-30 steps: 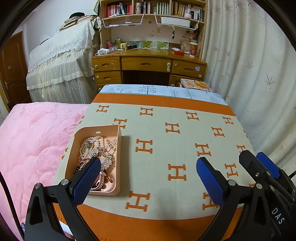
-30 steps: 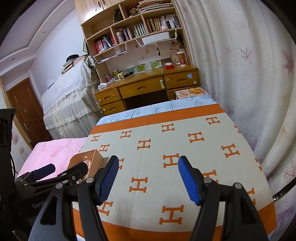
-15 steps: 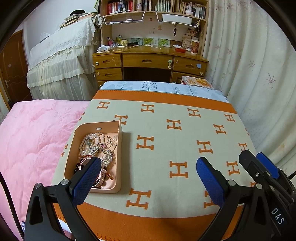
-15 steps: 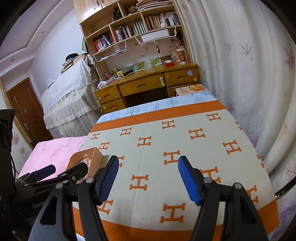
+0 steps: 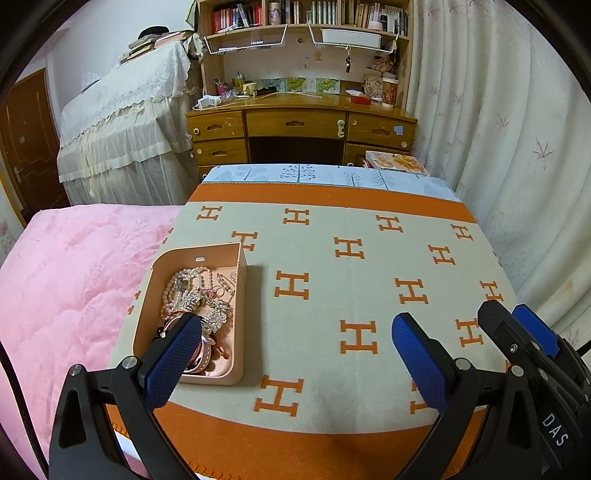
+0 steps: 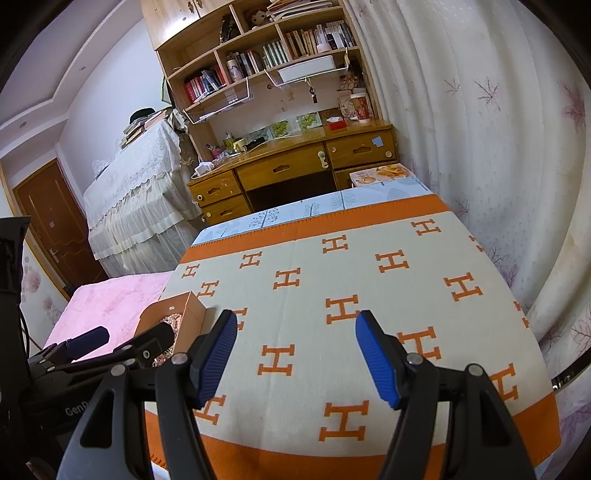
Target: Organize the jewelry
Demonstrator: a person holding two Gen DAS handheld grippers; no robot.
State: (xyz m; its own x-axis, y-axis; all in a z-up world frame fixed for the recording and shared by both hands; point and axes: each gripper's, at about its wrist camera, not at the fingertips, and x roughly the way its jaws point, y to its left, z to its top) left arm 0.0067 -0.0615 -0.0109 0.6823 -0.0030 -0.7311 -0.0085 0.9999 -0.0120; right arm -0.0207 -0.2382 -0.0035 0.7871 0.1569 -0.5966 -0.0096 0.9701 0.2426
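A pink rectangular tray (image 5: 240,317) lies on the left of a cream blanket with orange H marks (image 5: 369,273). It holds a tangle of jewelry (image 5: 195,295): pearl strands, sparkly pieces, a pink strap. My left gripper (image 5: 295,332) hovers over the blanket's near part, open, its left pad overlapping the tray's near end in view, nothing between the pads. My right gripper (image 6: 295,332) is open and empty above the blanket's front. The tray (image 6: 192,312) shows at its left, partly hidden by the left gripper (image 6: 125,338). The right gripper (image 5: 517,325) appears at the left wrist view's right edge.
A pink quilt (image 5: 74,280) lies left of the blanket. Beyond the bed stand a wooden desk with drawers (image 5: 299,125), bookshelves (image 5: 303,18) and a lace-covered piece of furniture (image 5: 125,122). A flowered curtain (image 5: 517,129) hangs along the right side. A brown door (image 6: 55,221) is at far left.
Both views have tipped slightly downward, so the blanket and tray sit a little higher in the frames. Both grippers stay open and empty, and the tray has not moved.
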